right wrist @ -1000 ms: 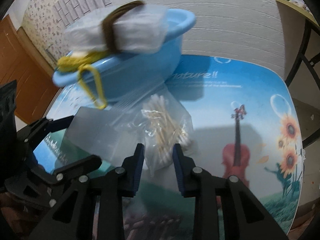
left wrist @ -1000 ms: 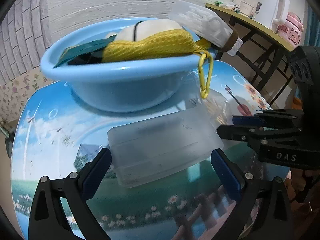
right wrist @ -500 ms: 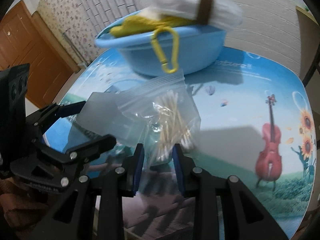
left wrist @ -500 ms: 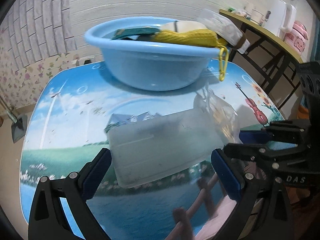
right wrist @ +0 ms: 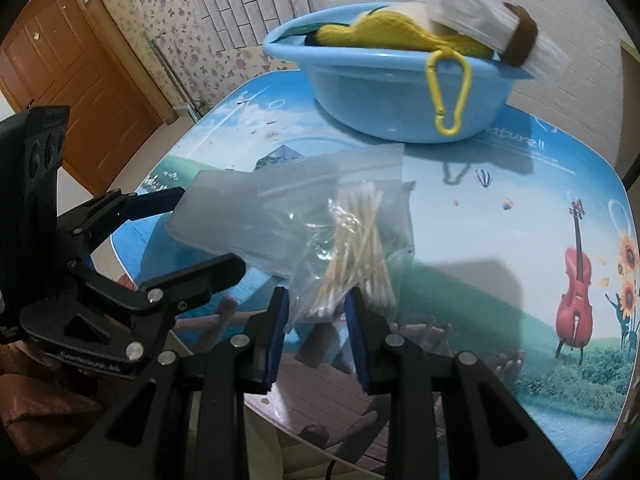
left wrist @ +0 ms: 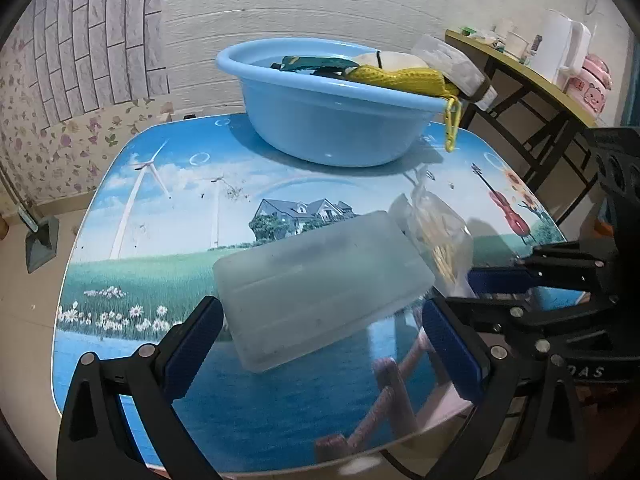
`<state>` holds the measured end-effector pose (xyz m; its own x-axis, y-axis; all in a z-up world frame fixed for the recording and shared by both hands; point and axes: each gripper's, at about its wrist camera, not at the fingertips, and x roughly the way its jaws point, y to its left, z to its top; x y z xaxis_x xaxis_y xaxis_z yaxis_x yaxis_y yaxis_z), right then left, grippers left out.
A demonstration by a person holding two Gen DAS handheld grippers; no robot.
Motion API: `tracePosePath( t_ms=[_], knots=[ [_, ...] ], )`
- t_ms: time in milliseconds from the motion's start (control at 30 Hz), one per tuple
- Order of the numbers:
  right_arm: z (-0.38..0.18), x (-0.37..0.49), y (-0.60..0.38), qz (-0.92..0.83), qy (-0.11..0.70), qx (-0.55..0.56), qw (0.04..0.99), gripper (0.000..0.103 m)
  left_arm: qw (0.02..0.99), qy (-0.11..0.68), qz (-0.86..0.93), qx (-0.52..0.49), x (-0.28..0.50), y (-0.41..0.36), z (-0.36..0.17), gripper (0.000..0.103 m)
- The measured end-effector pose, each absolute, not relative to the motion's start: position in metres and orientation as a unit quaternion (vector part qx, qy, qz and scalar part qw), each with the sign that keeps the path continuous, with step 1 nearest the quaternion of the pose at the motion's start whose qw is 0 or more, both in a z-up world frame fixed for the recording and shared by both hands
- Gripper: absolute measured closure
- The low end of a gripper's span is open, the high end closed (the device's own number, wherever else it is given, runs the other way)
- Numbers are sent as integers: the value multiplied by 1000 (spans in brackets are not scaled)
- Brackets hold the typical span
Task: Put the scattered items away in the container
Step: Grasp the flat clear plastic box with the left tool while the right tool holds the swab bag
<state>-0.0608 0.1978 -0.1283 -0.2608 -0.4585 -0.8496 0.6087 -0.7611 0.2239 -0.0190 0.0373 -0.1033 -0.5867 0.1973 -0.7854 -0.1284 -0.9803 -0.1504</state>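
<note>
A light blue basin (left wrist: 328, 128) (right wrist: 380, 92) stands at the far side of the picture-printed table (left wrist: 160, 240). It holds a yellow mesh pouch (left wrist: 396, 76) with a carabiner (right wrist: 448, 92) hanging over the rim, a white packet (right wrist: 472, 12) with a brown band, and a green item. My left gripper (left wrist: 320, 308) (right wrist: 206, 232) is shut on a translucent plastic box (left wrist: 320, 276) (right wrist: 224, 208), held above the table's near part. Just to its right, my right gripper (right wrist: 316, 300) (left wrist: 460, 290) is shut on a clear bag of cotton swabs (right wrist: 352, 240) (left wrist: 440, 240).
A side table (left wrist: 520, 64) with a white kettle (left wrist: 560, 52) and cups stands at the back right. A wooden door (right wrist: 60, 60) lies to the left. White panelled wall runs behind the basin. The table's near edge (right wrist: 360, 448) is just under both grippers.
Both grippers have drawn back from the basin, each keeping its item. The basin now looks smaller and farther, and more of the table shows in front of it.
</note>
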Motion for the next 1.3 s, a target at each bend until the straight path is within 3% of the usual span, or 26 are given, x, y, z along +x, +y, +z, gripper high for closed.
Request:
tracePosePath(
  t_ms=[500,1300],
  knots=[
    [-128,-62,207,-803,67,505,311,74,154,-25,881,-447,3,50,-97,3],
    [-118,-79,253,-827,35,496,262,74,138,54,886,-440,-26,49,-104,3]
  ],
)
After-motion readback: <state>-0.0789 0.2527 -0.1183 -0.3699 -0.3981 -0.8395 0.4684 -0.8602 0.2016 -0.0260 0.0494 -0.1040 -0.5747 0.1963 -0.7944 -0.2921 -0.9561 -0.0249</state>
